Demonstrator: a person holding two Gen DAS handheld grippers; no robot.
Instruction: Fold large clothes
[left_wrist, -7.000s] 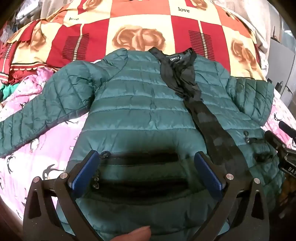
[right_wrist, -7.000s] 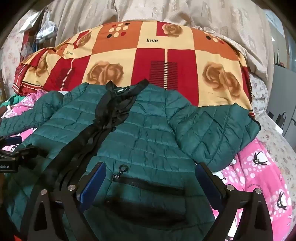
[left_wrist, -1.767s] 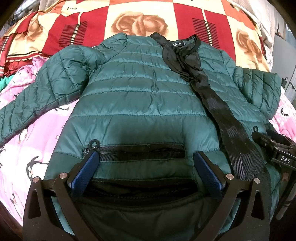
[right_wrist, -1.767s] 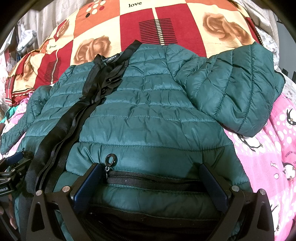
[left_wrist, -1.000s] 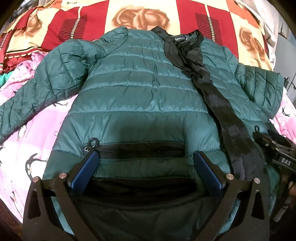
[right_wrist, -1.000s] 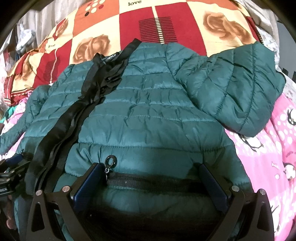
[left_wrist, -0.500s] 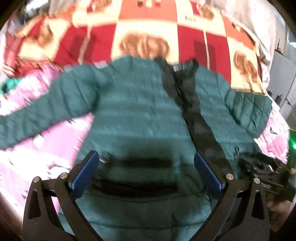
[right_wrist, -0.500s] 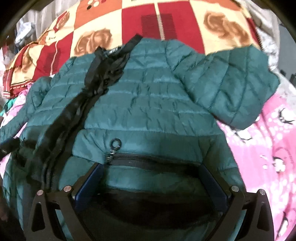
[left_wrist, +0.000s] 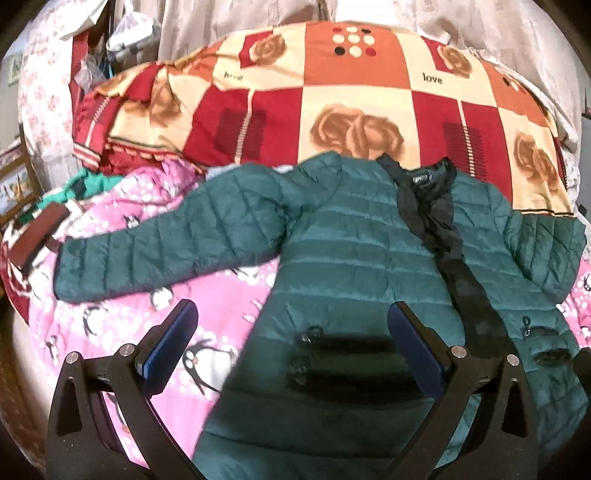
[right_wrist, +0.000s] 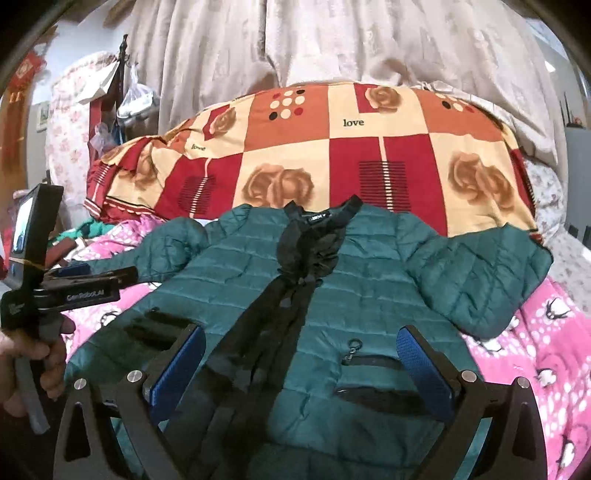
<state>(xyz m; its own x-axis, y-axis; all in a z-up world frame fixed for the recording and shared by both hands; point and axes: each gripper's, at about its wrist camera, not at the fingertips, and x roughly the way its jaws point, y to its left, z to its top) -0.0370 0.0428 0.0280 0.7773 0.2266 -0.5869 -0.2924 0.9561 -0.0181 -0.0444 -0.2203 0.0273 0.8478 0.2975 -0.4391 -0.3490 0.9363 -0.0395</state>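
Both our hand-held grippers, left (left_wrist: 288, 345) and right (right_wrist: 301, 363), gape empty above the jacket (left_wrist: 354, 266); slick padding may slip.

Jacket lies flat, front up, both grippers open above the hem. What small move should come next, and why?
Probably bring the left gripper to the outstretched sleeve near its cuff and close on it, ready to fold it across the chest. The jacket lies spread front up, that sleeve reaches far out over the pink sheet, and the other sleeve is already bent. The right gripper holds nothing.
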